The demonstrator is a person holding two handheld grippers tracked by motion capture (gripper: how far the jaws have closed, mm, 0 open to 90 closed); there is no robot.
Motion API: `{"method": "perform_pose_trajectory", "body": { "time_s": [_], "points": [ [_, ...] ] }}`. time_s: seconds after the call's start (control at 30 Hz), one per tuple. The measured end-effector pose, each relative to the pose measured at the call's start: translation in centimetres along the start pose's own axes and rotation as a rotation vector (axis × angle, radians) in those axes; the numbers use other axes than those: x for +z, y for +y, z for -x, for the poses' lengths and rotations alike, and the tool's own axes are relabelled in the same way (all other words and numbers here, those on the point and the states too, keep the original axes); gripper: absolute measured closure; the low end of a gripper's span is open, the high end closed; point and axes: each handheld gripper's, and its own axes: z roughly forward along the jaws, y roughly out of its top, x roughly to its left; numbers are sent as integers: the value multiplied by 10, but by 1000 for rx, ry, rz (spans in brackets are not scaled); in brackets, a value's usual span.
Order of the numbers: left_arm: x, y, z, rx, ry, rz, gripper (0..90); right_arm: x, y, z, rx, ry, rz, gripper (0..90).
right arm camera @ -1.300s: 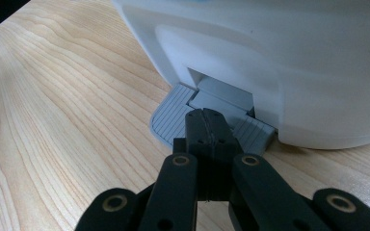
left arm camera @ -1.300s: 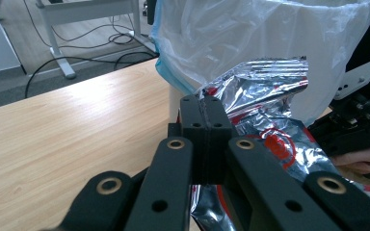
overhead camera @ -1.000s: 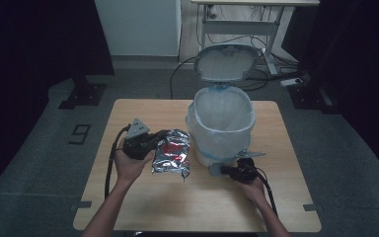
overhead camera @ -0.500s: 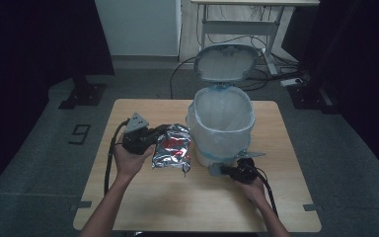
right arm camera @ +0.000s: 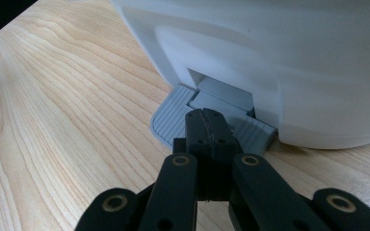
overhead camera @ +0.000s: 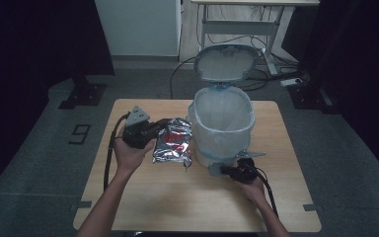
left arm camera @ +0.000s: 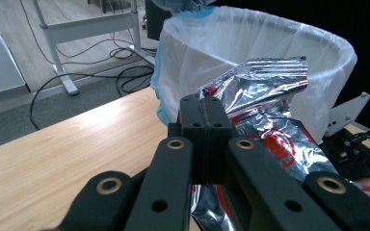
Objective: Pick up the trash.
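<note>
The silver foil bag point(overhead camera: 173, 144) carried red print, but no word on it could be read. A dark mark resembling the figure 9 point(overhead camera: 80, 133) lay on the floor to the left of the table point(overhead camera: 143, 197).

In the left gripper view, the bag's lower part was hidden behind the jaws and linkage. In the right gripper view, the bin's upper body was cut off by the frame edge.

The left gripper point(overhead camera: 159, 129) had its jaws pressed together on the bag's left edge, pinching the foil; the bag hung just beyond the jaw tips, clear of the table, and touched or nearly touched the white liner point(left arm camera: 250, 38) of the bin point(overhead camera: 223, 123). The bin stood directly right of this gripper with its lid point(overhead camera: 225, 62) raised.

The right gripper point(overhead camera: 225, 170) had its jaws pressed together with nothing between them. Their tips rested on the grey pedal point(right arm camera: 173, 118) at the bin's base. The bag lay well to the left of this gripper.
</note>
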Motion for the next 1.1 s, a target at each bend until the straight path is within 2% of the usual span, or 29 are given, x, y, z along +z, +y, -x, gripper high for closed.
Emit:
{"method": "perform_pose_trajectory", "body": {
  "time_s": [1.1],
  "points": [
    [21,35,3,27,-27,-2,900,0,0,2,3,14,1,900]
  ]
}}
